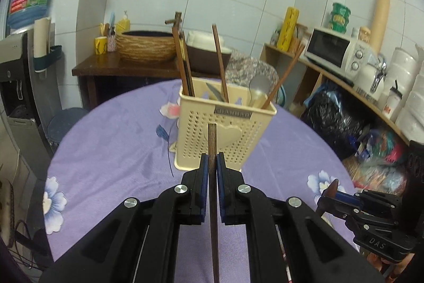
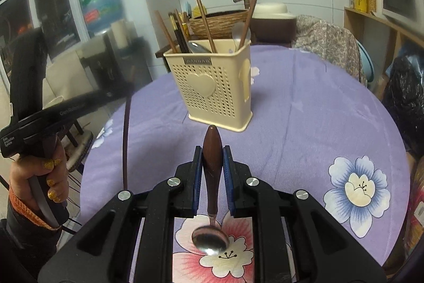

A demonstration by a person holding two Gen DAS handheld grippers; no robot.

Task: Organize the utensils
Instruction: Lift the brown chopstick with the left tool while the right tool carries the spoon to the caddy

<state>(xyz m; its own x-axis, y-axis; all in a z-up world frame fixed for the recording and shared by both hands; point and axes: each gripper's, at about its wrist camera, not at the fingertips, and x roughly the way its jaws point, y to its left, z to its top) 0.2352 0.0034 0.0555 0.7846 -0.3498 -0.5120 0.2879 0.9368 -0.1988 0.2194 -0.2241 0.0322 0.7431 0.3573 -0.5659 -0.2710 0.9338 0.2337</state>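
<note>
A chopstick (image 1: 212,150) is clamped upright in the left gripper (image 1: 212,158); a wooden-handled spoon (image 2: 211,171) is gripped by the right gripper (image 2: 212,153), bowl hanging down. The cream utensil holder (image 1: 222,131) stands toward the table's (image 1: 111,150) far edge. Each utensil is best raised above the rim, then lowered vertically into a free compartment. "JIANHAO" appears on the holder's plate (image 1: 233,113), "DAS" on the right gripper's body as seen from the left wrist view.

Each camera sits just behind its own fingers, looking forward and slightly down across the purple table (image 1: 111,155). Both views share the cream holder (image 1: 225,123) (image 2: 214,89), near and central, the right view from further right.
</note>
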